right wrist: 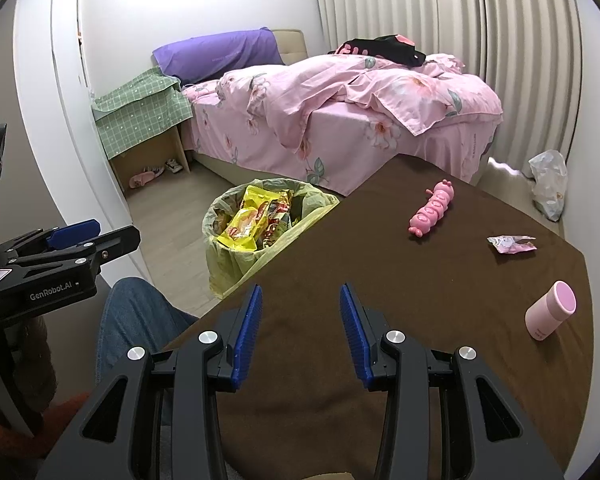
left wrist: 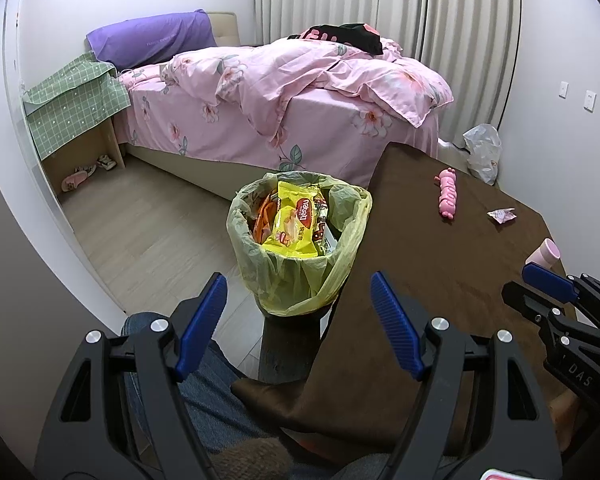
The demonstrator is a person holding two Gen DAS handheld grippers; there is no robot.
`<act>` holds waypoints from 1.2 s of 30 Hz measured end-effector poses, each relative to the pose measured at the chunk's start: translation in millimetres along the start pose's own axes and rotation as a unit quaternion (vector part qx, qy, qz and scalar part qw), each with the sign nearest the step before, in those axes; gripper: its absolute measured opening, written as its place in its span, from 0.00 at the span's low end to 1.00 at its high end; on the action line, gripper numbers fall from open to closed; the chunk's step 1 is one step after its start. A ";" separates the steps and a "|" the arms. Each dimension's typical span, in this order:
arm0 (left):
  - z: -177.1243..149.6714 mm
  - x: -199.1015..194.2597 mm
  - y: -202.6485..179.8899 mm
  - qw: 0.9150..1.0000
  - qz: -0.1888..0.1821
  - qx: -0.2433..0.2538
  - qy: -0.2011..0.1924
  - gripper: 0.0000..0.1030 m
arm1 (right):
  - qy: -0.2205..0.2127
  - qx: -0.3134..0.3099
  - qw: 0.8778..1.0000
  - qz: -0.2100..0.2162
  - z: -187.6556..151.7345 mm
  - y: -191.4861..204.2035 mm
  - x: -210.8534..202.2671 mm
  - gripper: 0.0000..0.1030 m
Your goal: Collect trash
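A trash bin (left wrist: 300, 240) lined with a yellow-green bag stands on the floor at the left edge of the brown table (left wrist: 440, 248). A yellow snack packet (left wrist: 296, 220) and other wrappers lie in it. A crumpled pink-white wrapper (left wrist: 501, 215) lies on the table at the far right; it also shows in the right wrist view (right wrist: 512, 243). My left gripper (left wrist: 298, 320) is open and empty, just short of the bin. My right gripper (right wrist: 300, 332) is open and empty above the table's near part, well short of the wrapper. The bin (right wrist: 260, 232) is to its left.
A pink caterpillar toy (right wrist: 432, 210) lies on the table beyond the right gripper. A pink cup (right wrist: 550, 314) lies on its side at the right. A bed with pink bedding (right wrist: 340, 112) stands behind. A white plastic bag (right wrist: 548, 184) sits on the floor at far right.
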State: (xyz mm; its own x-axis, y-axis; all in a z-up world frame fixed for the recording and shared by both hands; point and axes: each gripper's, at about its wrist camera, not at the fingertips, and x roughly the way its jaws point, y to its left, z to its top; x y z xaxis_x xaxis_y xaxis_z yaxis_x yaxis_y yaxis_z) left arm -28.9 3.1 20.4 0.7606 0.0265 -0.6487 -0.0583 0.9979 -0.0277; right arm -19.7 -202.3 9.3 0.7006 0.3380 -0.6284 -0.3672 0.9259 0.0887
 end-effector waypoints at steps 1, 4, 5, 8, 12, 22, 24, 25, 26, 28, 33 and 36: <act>-0.5 0.1 0.0 1.000 0.000 0.000 -0.001 0.68 | 0.000 0.001 1.000 0.001 -0.5 0.6 -0.1 0.38; -0.8 0.4 -0.1 1.000 0.001 0.000 0.000 0.68 | 0.001 0.000 1.000 0.000 0.0 -0.1 0.0 0.37; -0.7 0.4 -0.1 1.000 0.000 0.000 0.000 0.68 | 0.001 0.000 1.000 0.000 0.1 -0.2 -0.1 0.38; -1.7 0.0 -0.1 1.000 0.000 0.000 0.000 0.68 | 0.000 0.000 1.000 0.000 0.0 -0.3 -0.1 0.38; -2.0 0.1 0.2 1.000 0.000 0.000 0.000 0.68 | 0.001 0.000 1.000 0.001 0.1 -0.7 0.1 0.38; -2.5 -0.2 0.3 1.000 0.000 -0.001 0.001 0.68 | 0.003 0.000 1.000 0.002 -2.5 0.5 1.2 0.38; -2.3 0.0 0.5 1.000 0.000 -0.001 0.001 0.68 | 0.003 0.000 1.000 0.001 -3.0 1.1 1.4 0.38; -2.9 -0.2 0.6 1.000 0.000 -0.001 0.002 0.68 | 0.003 0.001 1.000 0.002 -3.1 1.3 1.4 0.38; -2.7 0.0 0.9 1.000 0.000 -0.001 0.002 0.68 | 0.004 0.000 1.000 0.002 -3.0 1.0 1.5 0.38; -3.8 -0.7 1.2 1.000 0.000 -0.002 0.002 0.68 | 0.004 0.000 1.000 0.002 -3.0 1.0 1.6 0.38; -3.6 -0.2 1.8 1.000 0.000 -0.002 0.002 0.68 | 0.004 0.000 1.000 0.002 -2.4 0.5 1.5 0.38; -3.5 -0.1 2.0 1.000 0.000 -0.002 0.002 0.68 | 0.004 0.000 1.000 0.001 -3.2 1.6 1.5 0.38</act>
State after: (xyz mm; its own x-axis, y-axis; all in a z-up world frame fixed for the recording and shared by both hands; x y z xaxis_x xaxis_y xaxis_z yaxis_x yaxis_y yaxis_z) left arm -31.4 4.9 17.7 0.7576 0.0258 -0.6522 -0.0601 0.9977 -0.0303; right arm -21.2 -200.8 6.0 0.6948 0.3394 -0.6340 -0.3689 0.9250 0.0909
